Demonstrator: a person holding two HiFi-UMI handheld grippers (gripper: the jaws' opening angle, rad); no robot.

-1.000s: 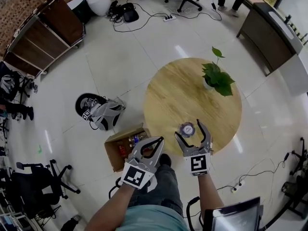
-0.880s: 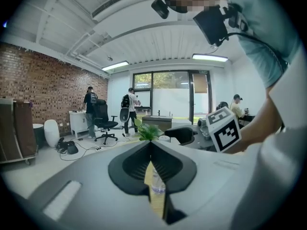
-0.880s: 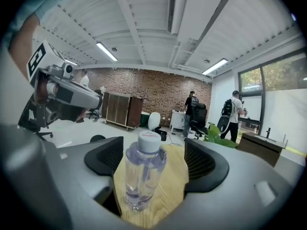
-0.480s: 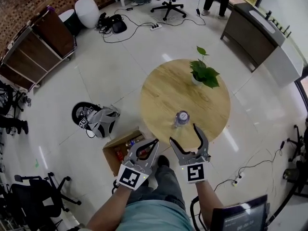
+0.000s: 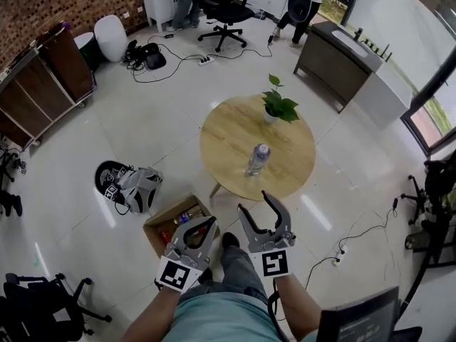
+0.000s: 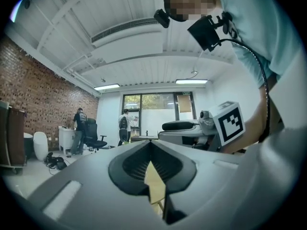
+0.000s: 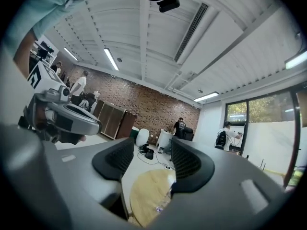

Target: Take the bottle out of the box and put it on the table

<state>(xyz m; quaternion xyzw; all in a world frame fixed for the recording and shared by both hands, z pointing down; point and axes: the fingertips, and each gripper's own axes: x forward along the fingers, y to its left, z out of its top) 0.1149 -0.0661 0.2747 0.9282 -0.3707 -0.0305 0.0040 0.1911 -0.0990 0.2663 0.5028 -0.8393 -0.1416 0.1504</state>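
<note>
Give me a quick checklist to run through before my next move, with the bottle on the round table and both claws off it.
1. Bottle out of the box: ok. It stands on the table.
2. Bottle placement: ok. It is well in from the table edge and apart from the plant.
3. Right claw free: ok. Its jaws are apart and have just been closing, with nothing between them.
4. Left claw free: ok. Its jaws are together and hold nothing.
5. Both claws clear of the table: ok. They are close to your body, short of the table edge.
6. Box contents: cannot tell. Other items show inside, too small to identify.
</note>
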